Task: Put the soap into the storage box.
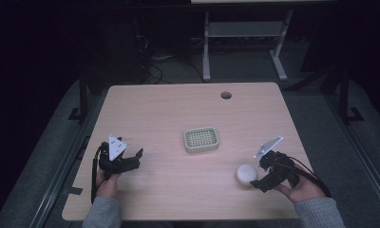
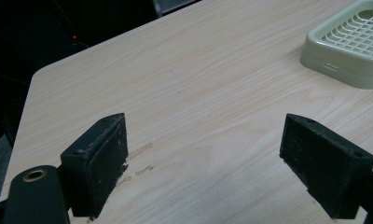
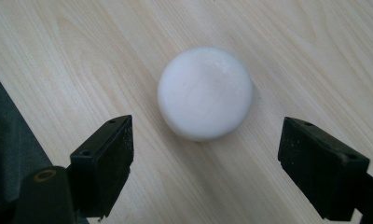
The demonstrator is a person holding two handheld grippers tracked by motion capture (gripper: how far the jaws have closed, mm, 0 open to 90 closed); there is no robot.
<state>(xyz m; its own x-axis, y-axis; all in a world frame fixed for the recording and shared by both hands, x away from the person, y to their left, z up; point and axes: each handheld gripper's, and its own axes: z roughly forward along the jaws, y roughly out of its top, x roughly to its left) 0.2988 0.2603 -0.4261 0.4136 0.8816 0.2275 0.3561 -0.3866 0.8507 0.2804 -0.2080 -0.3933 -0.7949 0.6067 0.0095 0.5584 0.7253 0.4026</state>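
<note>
Room: dark around a pale wood-grain table (image 1: 178,180), with a grey metal stand (image 1: 240,42) behind it.
Thing in hand: a round white soap-like puck (image 3: 204,92) lies flat on the table near my right edge, also seen from above (image 1: 246,173).
Where it sits: apart from the pale green slotted plastic dish (image 1: 201,139), which stands mid-table; the dish's corner shows in the left gripper view (image 2: 348,51).
Right gripper (image 3: 205,170): my fingers (image 3: 107,158) are spread wide, the puck just ahead of them and between their lines, not yet touched.
Left gripper (image 2: 203,163): fingers wide apart over bare table, holding nothing.
Handling, as I judge it: light, stiff, smooth and probably slippery; its domed top gives no purchase.
Where to take hold: across its widest part, low on the rounded side wall, one pad on each side.
Pose: my right hand (image 1: 302,187) tilts the gripper down and inward toward the puck; my left hand (image 1: 107,183) rests low near the left edge.
</note>
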